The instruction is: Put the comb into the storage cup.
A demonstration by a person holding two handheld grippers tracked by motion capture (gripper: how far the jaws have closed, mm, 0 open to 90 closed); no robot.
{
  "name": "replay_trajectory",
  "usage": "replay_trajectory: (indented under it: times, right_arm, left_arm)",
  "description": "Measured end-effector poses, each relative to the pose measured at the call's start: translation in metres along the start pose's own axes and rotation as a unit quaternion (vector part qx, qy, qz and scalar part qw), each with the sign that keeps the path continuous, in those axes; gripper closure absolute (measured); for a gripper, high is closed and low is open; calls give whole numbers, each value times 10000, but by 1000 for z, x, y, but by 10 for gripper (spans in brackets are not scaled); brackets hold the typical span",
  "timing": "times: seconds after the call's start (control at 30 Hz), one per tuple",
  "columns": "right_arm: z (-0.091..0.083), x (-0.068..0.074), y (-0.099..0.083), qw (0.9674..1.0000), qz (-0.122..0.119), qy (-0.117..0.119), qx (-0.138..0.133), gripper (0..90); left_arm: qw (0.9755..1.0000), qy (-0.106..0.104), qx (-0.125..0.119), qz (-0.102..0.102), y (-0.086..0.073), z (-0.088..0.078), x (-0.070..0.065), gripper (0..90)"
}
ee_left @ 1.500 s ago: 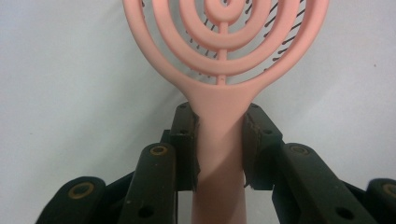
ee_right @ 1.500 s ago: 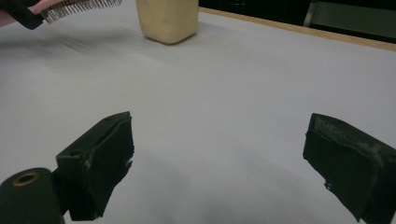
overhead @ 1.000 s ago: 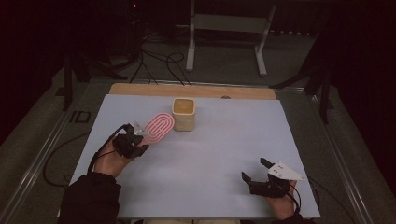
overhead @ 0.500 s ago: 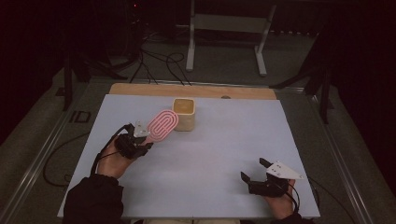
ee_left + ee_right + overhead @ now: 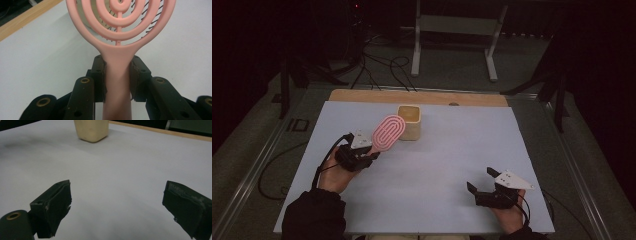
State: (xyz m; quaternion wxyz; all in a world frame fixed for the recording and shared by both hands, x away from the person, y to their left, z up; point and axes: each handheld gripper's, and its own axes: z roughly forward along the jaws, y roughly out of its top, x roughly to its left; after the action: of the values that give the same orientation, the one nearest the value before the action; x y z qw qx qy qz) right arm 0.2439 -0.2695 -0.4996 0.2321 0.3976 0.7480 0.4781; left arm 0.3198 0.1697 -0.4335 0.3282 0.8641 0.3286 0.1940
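Note:
A pink hairbrush (image 5: 388, 132) with an oval ringed head is held by its handle in my left gripper (image 5: 368, 151), which is shut on it. The brush head is raised and tilts toward a cream square cup (image 5: 409, 121) at the back middle of the white sheet. In the left gripper view the black pads press both sides of the pink hairbrush handle (image 5: 117, 82), with the cream cup (image 5: 87, 22) behind the head. My right gripper (image 5: 480, 181) rests near the front right of the sheet, jaws wide apart with nothing between them. The right gripper view shows the cup (image 5: 91, 130) far ahead.
The white sheet (image 5: 437, 170) covers a wooden table whose back edge (image 5: 412, 96) shows as a tan strip. Cables and a metal stand (image 5: 452, 35) lie on the dark floor beyond. A black cable (image 5: 319, 170) trails from the left gripper.
The left gripper with the brush has shifted slightly toward the cup, its head now overlapping the cup's left side. The right gripper has stayed put.

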Motion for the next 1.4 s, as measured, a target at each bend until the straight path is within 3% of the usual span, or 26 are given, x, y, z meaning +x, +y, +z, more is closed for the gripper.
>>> replay_trajectory:
  times: [0.33,0.57,0.93,1.4]
  right_arm:
    - [19,10,36,9997,11,229,118,74]
    - [33,16,55,9985,201,497,119,75]
    - [50,26,85,9972,232,708,-8,75]
    - [72,44,116,9926,370,1137,-193,75]
  left_arm:
    - [9999,13,-103,57,4,2,-8,699]
    - [9998,21,-166,48,4,3,-10,699]
    - [9996,93,-228,119,5,4,-13,700]
    - [9989,158,-419,127,7,5,-20,700]
